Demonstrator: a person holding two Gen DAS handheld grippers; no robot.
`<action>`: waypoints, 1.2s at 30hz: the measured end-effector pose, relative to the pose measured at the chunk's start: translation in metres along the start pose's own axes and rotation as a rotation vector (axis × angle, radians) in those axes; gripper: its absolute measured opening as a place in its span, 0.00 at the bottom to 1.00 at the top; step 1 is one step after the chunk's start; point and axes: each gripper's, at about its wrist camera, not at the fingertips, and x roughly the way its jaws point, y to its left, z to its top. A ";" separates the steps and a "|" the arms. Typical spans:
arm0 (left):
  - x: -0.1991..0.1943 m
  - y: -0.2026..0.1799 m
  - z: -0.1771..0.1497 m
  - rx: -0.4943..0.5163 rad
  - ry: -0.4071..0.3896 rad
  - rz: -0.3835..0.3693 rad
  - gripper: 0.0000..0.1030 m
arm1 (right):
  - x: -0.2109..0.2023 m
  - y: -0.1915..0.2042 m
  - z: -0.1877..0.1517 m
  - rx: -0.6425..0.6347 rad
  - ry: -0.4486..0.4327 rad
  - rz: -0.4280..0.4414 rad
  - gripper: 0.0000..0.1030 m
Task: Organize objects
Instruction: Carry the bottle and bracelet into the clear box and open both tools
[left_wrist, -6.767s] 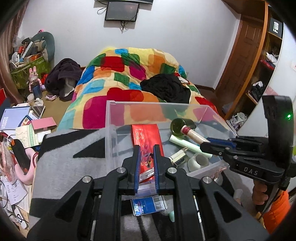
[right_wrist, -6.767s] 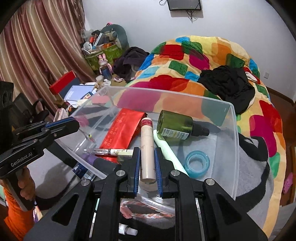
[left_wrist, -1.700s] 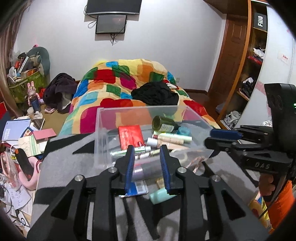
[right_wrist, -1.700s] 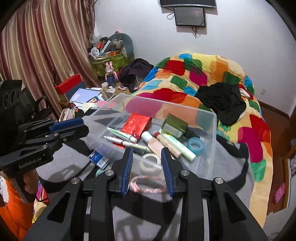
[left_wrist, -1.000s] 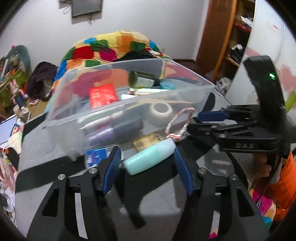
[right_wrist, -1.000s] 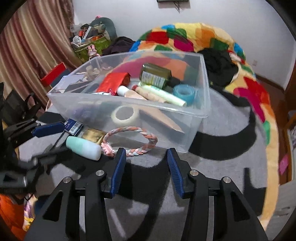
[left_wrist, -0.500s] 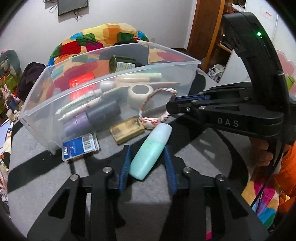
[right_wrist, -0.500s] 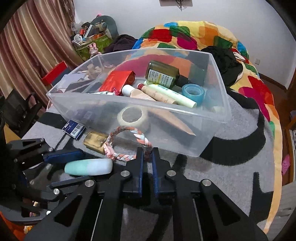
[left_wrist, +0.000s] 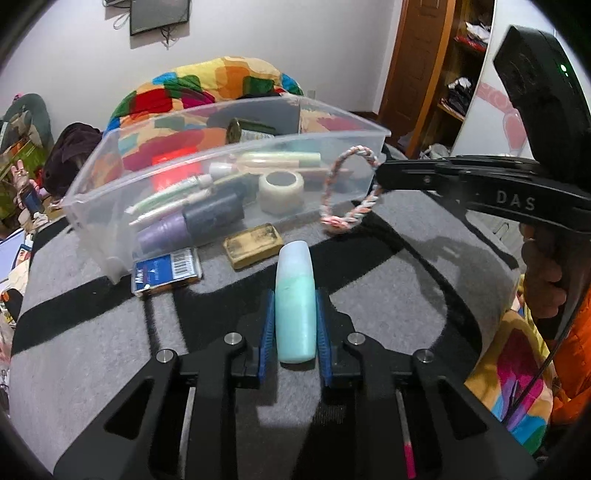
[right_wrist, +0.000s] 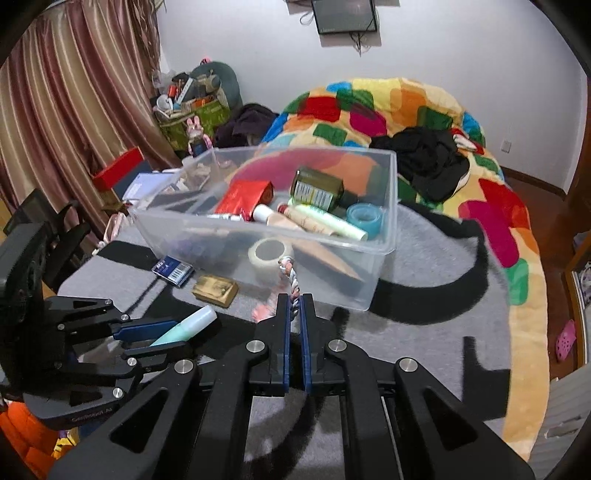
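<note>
A clear plastic bin (left_wrist: 92, 184) (right_wrist: 388, 206) stands on the grey and black blanket (left_wrist: 406, 295), holding bottles, tubes, a red packet and tape rolls. My left gripper (left_wrist: 294, 295) is shut on a mint green bottle (left_wrist: 295, 295), also seen in the right wrist view (right_wrist: 184, 326), in front of the bin. My right gripper (right_wrist: 294, 301) is shut on a pink and white braided rope loop (left_wrist: 347, 192) (right_wrist: 291, 280) and holds it lifted by the bin's near right corner.
A blue barcode card (left_wrist: 168, 271) (right_wrist: 173, 271) and a gold tin (left_wrist: 253, 245) (right_wrist: 215, 290) lie on the blanket in front of the bin. A colourful quilt (right_wrist: 406, 110) with black clothes lies behind. Clutter stands by the curtain at left.
My left gripper has closed on the mint bottle. My right gripper, shut on the rope loop, has lifted it off the blanket toward the bin's rim.
</note>
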 end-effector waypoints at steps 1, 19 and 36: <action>-0.003 0.001 0.001 -0.003 -0.010 0.001 0.20 | -0.003 0.001 0.002 -0.001 -0.008 0.001 0.04; -0.050 0.041 0.034 -0.125 -0.198 0.035 0.20 | 0.002 0.004 0.012 -0.014 0.025 -0.005 0.22; -0.022 0.089 0.077 -0.203 -0.165 0.099 0.20 | 0.033 0.005 0.004 -0.023 0.106 0.091 0.11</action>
